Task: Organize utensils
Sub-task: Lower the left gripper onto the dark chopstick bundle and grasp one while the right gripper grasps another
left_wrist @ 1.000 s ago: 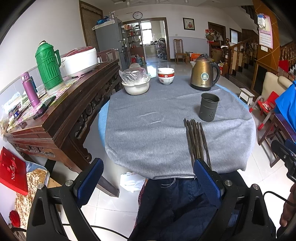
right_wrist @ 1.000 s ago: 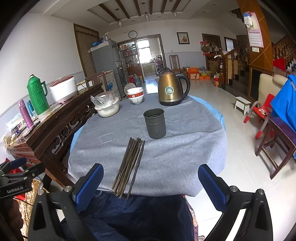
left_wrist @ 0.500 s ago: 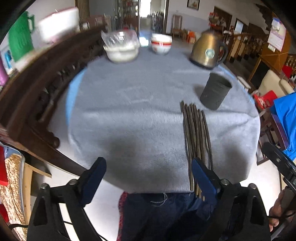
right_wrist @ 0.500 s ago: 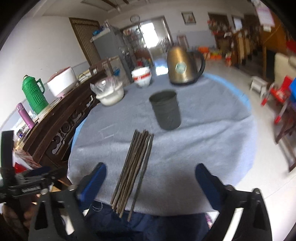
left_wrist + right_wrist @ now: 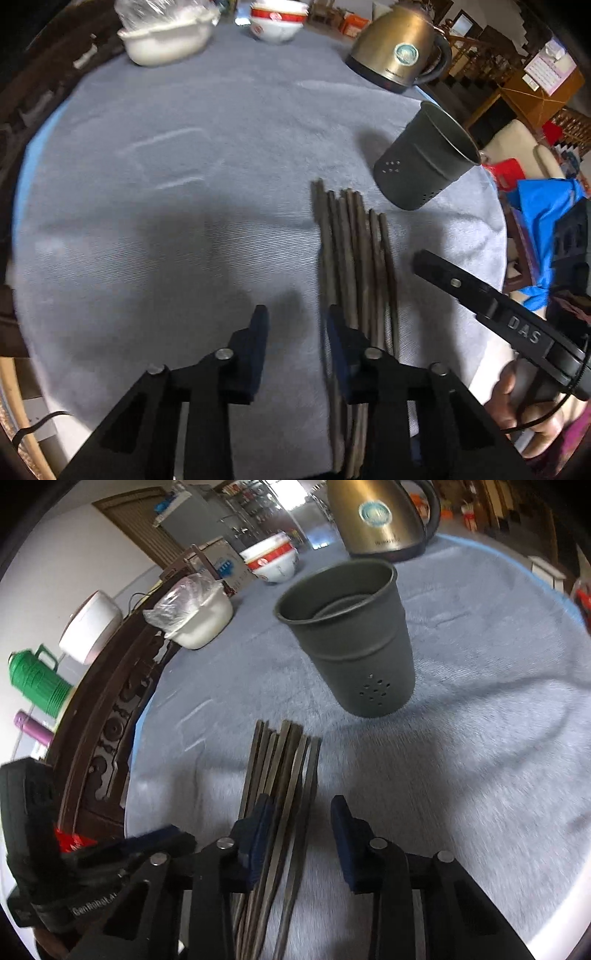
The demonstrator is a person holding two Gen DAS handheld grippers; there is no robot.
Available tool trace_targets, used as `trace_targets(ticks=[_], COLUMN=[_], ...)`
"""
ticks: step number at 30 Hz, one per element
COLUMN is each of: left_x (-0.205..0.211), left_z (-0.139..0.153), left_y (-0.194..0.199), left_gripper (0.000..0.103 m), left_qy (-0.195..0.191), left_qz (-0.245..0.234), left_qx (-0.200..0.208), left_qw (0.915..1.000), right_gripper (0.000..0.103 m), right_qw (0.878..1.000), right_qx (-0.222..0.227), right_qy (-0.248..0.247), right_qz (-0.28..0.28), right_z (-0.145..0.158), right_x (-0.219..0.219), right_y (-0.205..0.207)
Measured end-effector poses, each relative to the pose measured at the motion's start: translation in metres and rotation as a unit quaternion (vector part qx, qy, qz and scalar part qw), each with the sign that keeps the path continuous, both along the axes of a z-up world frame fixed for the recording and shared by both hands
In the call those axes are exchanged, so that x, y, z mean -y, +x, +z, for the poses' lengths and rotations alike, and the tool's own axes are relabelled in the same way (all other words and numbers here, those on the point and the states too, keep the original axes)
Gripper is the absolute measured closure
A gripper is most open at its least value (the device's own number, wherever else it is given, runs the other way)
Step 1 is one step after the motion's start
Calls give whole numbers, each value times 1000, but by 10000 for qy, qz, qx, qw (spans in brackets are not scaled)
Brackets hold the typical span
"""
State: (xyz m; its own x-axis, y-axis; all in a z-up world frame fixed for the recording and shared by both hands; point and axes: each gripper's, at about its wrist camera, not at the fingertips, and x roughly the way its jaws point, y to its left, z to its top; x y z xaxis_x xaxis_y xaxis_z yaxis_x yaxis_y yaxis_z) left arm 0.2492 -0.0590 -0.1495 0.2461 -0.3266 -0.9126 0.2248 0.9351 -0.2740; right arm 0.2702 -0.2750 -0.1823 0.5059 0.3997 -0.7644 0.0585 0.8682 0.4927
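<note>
Several dark chopsticks (image 5: 354, 254) lie side by side on the grey tablecloth (image 5: 166, 206), pointing at a dark metal holder cup (image 5: 424, 158) that stands upright just beyond them. My left gripper (image 5: 295, 317) is open and empty, its right finger over the left edge of the bundle. My right gripper (image 5: 301, 808) is open, low over the chopsticks (image 5: 284, 775), with several sticks between the fingers and the left finger on top of the bundle. The cup (image 5: 351, 638) stands straight ahead of it.
A gold kettle (image 5: 399, 48), a red-and-white bowl (image 5: 277, 18) and a white pot with plastic wrap (image 5: 166, 37) stand at the table's far side. A dark wooden sideboard (image 5: 107, 716) with a green thermos (image 5: 37, 683) runs along the left.
Both grippers moved forward and down over the table to the chopsticks. Their fingers have narrowed from wide open to a smaller gap.
</note>
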Motion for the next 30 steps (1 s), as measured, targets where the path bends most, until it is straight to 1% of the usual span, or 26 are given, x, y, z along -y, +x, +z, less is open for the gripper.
trace_targets(ticks=[4, 6, 8, 10, 13, 14, 17, 21, 25, 28, 30], left_x=[9, 9, 9, 9, 11, 12, 17, 23, 14, 12, 11], left_z=[-13, -17, -22, -25, -28, -29, -38, -46, -46, -46, -47], left_y=[13, 18, 23, 26, 29, 30, 36, 44, 46, 49, 54], left_gripper=[72, 75, 78, 82, 85, 86, 88, 90, 91, 91, 91], left_qy=[-226, -253, -297, -376, -451, -473, -502, -535, -648, -574, -550], left_qz=[-109, -117, -106, -110, -127, -142, -130, -99, -1, 25, 69], left_qx=[-302, -380, -472, -562, -640, -665, -747, -761, -853, -889, -923], left_qw=[9992, 9989, 9984, 9977, 9968, 9966, 9959, 9956, 9942, 9944, 9942], right_gripper=[82, 84, 85, 85, 85, 86, 88, 89, 90, 89, 89], right_qw=[9998, 9995, 9993, 9989, 9988, 9987, 9985, 9987, 9984, 9980, 9975], right_qx=[-199, -293, -375, -409, -480, -500, -540, -498, -495, -568, -599], right_qy=[65, 130, 82, 222, 54, 68, 90, -90, -252, -246, -361], right_qz=[22, 28, 39, 66, 27, 28, 18, -9, -126, -107, -108], right_z=[-11, -16, -20, -23, -25, -27, -28, -25, -24, -25, -24], right_x=[0, -1, -2, -3, -5, -5, -5, -6, 1, -1, -5], right_y=[14, 19, 23, 26, 33, 35, 37, 36, 34, 37, 40])
